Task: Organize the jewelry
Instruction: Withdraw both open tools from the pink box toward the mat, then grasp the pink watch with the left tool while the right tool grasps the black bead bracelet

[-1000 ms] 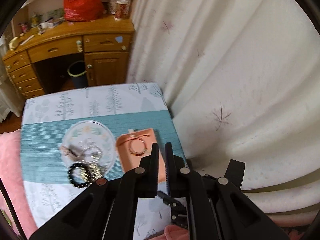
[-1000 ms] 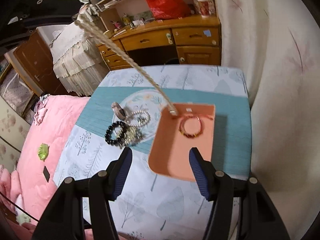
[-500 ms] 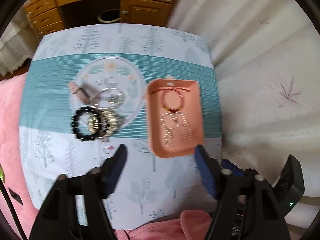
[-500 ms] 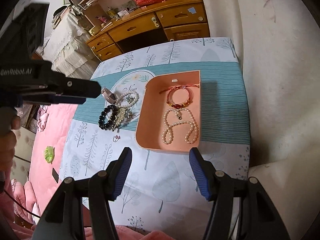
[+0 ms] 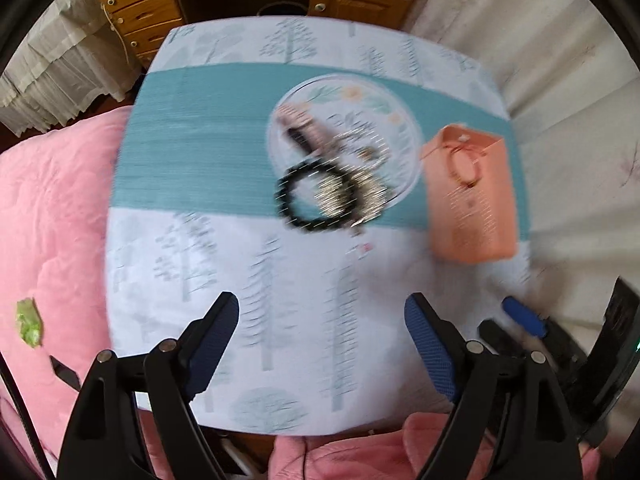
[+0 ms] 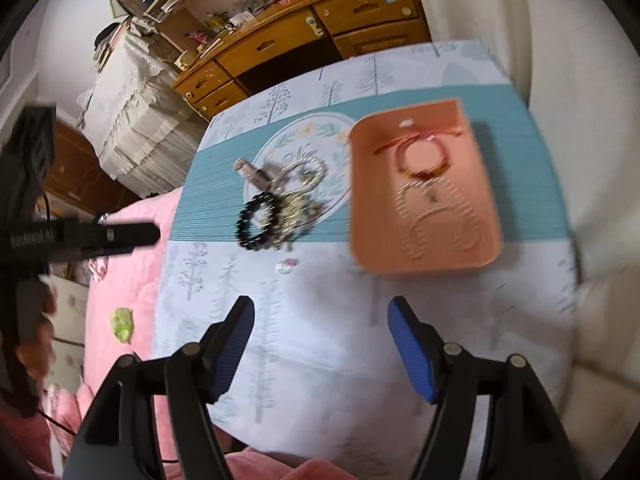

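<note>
An orange tray (image 6: 476, 240) on the table holds a red cord bracelet (image 6: 424, 160) and a pearl necklace (image 6: 440, 220); the tray also shows in the left wrist view (image 5: 492, 216). Left of it lies a heap of jewelry: a black bead bracelet (image 5: 298, 200) (image 6: 256, 220), silvery chains (image 5: 360, 192) and a pink watch strap (image 5: 304, 128). A small ring (image 6: 286, 266) lies in front of the heap. My left gripper (image 5: 320, 320) is open and empty above the near table. My right gripper (image 6: 320, 320) is open and empty near the front edge.
The table has a tree-print cloth with a teal band (image 5: 192, 152). A pink quilt (image 5: 48, 216) lies to the left, with a green scrap (image 6: 122, 324) on it. A wooden desk (image 6: 320, 28) stands behind, and a white curtain (image 5: 580, 60) hangs on the right.
My left gripper opened, then swung left, so the jewelry heap is now centred. The pearl necklace now lies in the tray. The right view tilted slightly; both views are motion-blurred.
</note>
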Available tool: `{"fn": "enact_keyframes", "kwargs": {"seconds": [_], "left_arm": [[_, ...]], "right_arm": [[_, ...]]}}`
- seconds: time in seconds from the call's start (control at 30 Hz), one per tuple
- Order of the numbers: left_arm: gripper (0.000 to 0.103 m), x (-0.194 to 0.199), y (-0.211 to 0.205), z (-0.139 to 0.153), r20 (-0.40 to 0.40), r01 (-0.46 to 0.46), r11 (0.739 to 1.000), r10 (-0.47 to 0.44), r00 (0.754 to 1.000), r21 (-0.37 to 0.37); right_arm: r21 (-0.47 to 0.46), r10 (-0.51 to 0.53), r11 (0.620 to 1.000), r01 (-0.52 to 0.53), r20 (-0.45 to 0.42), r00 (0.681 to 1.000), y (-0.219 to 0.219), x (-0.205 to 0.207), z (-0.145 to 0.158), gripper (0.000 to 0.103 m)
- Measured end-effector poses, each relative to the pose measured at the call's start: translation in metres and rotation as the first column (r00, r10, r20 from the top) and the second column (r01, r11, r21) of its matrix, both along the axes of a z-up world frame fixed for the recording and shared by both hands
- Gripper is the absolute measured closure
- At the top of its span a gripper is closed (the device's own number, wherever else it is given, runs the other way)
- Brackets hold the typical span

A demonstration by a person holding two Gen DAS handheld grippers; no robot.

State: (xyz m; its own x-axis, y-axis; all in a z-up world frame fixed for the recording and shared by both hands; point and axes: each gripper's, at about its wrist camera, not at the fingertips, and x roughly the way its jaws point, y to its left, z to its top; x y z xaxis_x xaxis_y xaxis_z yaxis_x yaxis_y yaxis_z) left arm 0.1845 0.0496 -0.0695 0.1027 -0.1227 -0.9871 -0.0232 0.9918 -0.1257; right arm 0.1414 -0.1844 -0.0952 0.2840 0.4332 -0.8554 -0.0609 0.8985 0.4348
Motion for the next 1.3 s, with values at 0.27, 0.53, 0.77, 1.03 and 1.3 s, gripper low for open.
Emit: {"fn": "enact_keyframes", "kwargs": {"seconds": [0.27, 0.53, 0.77, 1.03, 1.3], "left_arm": [[0.019, -0.036, 0.062, -0.025, 0.063, 0.157, 0.982, -0.164, 0.984, 0.105], [0.019, -0.014, 0.097, -0.043, -0.031, 0.236, 0.964, -0.234, 0.972, 0.121], [0.019, 0.032, 0.106, -0.030, 0.016, 0.136, 0.990, -0.135, 0.991, -0.032], [0.019, 0.099, 0.085, -0.054, -0.013, 0.002, 0.988, -0.004, 1.000, -0.153], [0.020, 0.139, 0.057, -0.096, -0.040, -0.021, 0.963, 0.011, 0.999, -0.268]], "right_arm": [[0.037, -0.116, 0.992, 0.119, -0.092, 0.989, 0.062, -0.014, -0.030, 0.027], [-0.010, -0.170, 0.985, 0.171, -0.151, 0.974, 0.097, -0.024, -0.053, 0.027], [0.059, -0.199, 0.976, 0.208, -0.126, 0.972, 0.107, -0.013, -0.053, 0.027], [0.209, -0.301, 0.925, 0.317, -0.103, 0.948, 0.106, 0.018, -0.078, 0.041], [0.181, -0.343, 0.912, 0.369, -0.158, 0.926, 0.110, 0.055, -0.114, 0.072]]}}
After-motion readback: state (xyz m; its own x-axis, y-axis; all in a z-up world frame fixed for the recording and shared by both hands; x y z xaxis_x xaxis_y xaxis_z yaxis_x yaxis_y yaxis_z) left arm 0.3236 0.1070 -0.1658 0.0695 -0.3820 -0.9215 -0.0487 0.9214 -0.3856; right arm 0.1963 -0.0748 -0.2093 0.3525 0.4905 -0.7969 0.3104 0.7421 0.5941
